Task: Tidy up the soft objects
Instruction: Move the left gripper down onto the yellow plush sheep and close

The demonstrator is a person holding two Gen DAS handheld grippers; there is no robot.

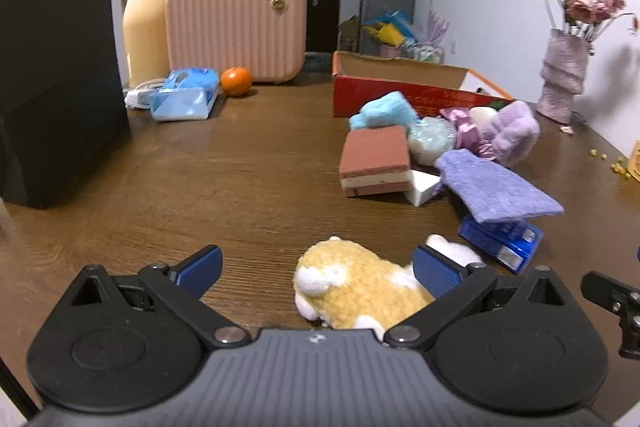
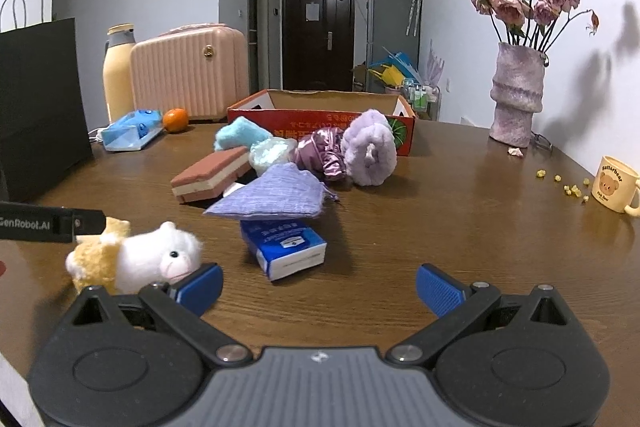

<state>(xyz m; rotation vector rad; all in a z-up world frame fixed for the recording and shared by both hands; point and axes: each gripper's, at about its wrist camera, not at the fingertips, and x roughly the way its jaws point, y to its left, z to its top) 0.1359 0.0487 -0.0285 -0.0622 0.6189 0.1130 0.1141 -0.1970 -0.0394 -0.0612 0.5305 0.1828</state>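
The plush toy (image 1: 356,283) lies on its side on the desk (image 1: 240,179), yellow body and white head, right in front of my left tongs (image 1: 318,269). Those tongs are spread wide, their right pad against the toy's white end, the other pad well clear, gripping nothing. My right tongs (image 2: 320,285) are also released and hold nothing, with the toy just beside their left pad. Beyond the toy sits a blue tissue pack (image 2: 286,247) with a purple cloth (image 2: 276,197) draped over its far end. Further back is a heap: brown sponge block (image 2: 212,175), light blue plush (image 2: 240,135), purple fluffy piece (image 2: 370,153), all in front of the red cardboard box (image 2: 320,111).
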